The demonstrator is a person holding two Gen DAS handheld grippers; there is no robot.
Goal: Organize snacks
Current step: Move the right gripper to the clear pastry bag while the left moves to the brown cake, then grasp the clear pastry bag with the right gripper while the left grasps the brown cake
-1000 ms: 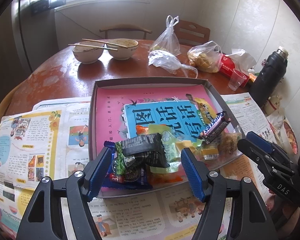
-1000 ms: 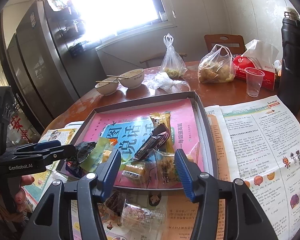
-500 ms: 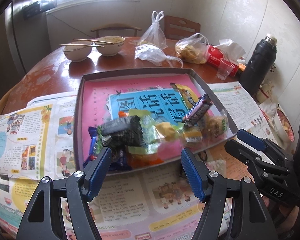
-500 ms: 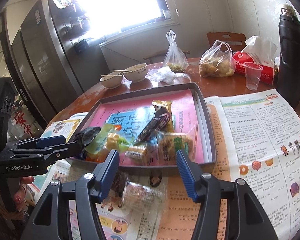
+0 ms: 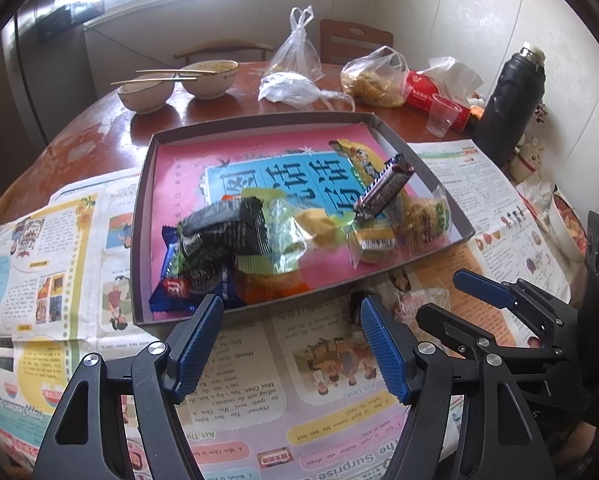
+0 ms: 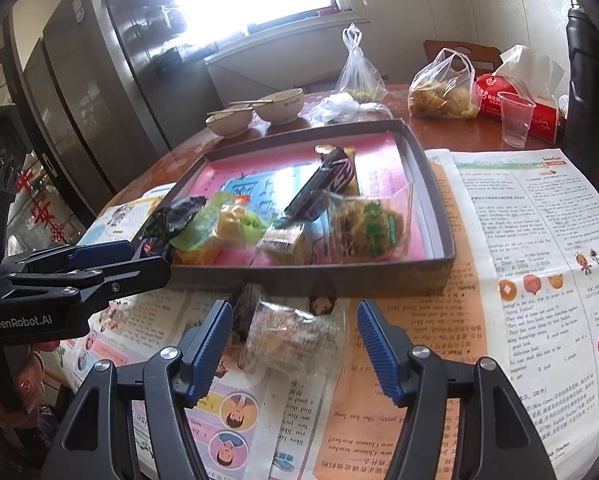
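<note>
A clear-wrapped snack [image 6: 291, 336] is seen lying on the newspaper [image 6: 519, 240] just in front of the tray [image 6: 431, 168], outside its near wall. It is framed between the spread fingers of the right hand-held gripper [image 6: 295, 344], lying nearer the left finger, and no contact with either pad can be made out; nothing is held. The left hand-held gripper [image 5: 291, 344] is likewise held with its fingers apart and nothing between them, above the newspaper and just short of the tray's near edge. Inside the tray, a heap of wrapped snacks [image 5: 283, 232] is piled toward the near side, on a pink and blue book cover. A dark chocolate bar [image 5: 383, 190] is propped tilted on the heap. The tray is carried by the round wooden table [image 5: 99, 140].
</note>
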